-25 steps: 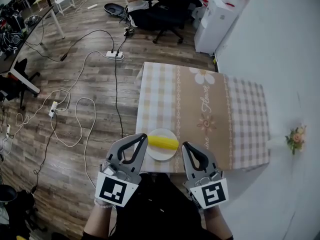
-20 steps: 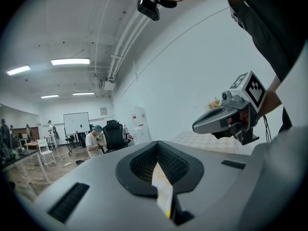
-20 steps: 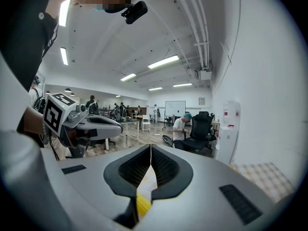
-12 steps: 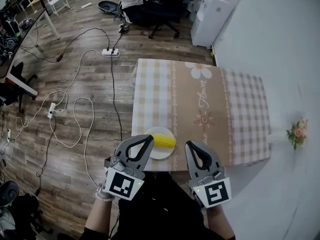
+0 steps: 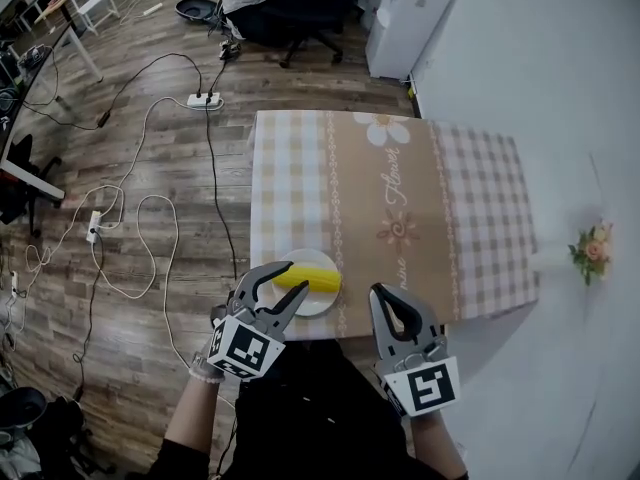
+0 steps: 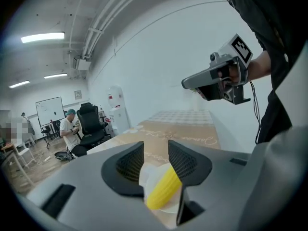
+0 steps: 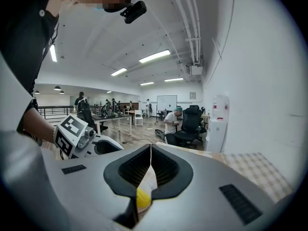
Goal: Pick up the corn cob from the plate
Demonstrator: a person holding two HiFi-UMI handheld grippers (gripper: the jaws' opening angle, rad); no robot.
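Observation:
A yellow corn cob (image 5: 310,279) lies on a small white plate (image 5: 318,260) at the near edge of the table. My left gripper (image 5: 297,279) hangs over the plate's near left rim, its jaws opening. In the left gripper view the corn cob (image 6: 163,189) shows through the gap of the left gripper (image 6: 155,153), just ahead of the pads and untouched. My right gripper (image 5: 380,296) is shut and empty, off the table's near edge to the right of the plate. The right gripper (image 7: 150,150) shows a bit of the cob (image 7: 142,198) below its closed jaws.
The table (image 5: 400,188) wears a beige checked cloth with flower prints. A white wall runs along its right side, with a small flower bunch (image 5: 590,253). Cables and a power strip (image 5: 203,99) lie on the wooden floor at left. A person sits in an office chair (image 5: 300,8) beyond.
My left gripper has dropped towards the plate and its jaws have parted from shut. The right gripper has edged slightly forward and stays shut.

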